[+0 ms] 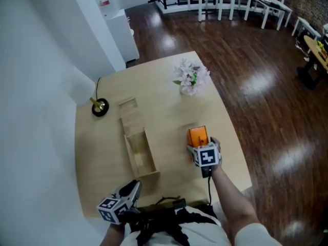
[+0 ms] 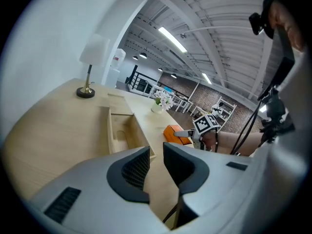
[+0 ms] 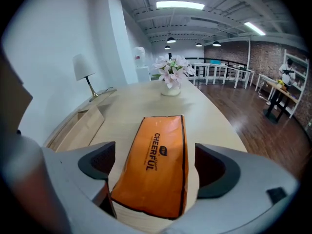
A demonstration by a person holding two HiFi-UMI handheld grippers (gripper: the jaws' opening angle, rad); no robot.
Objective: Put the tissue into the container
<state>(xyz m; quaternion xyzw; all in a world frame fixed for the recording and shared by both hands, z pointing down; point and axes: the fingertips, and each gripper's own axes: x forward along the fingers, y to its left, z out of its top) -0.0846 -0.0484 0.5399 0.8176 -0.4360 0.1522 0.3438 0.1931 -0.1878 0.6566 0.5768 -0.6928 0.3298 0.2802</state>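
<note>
An orange tissue pack lies flat on the pale wooden table, right of the long open wooden container. My right gripper is open with the jaws on either side of the pack's near end. In the right gripper view the tissue pack lies between the pads with a gap on each side, and the container is off to the left. My left gripper hovers at the table's near edge, just below the container. Its jaws stand almost together with nothing between them.
The container's flat lid lies just beyond it. A small lamp stands at the back left by the wall, and a vase of flowers at the far end. The table's right edge drops to dark wood floor.
</note>
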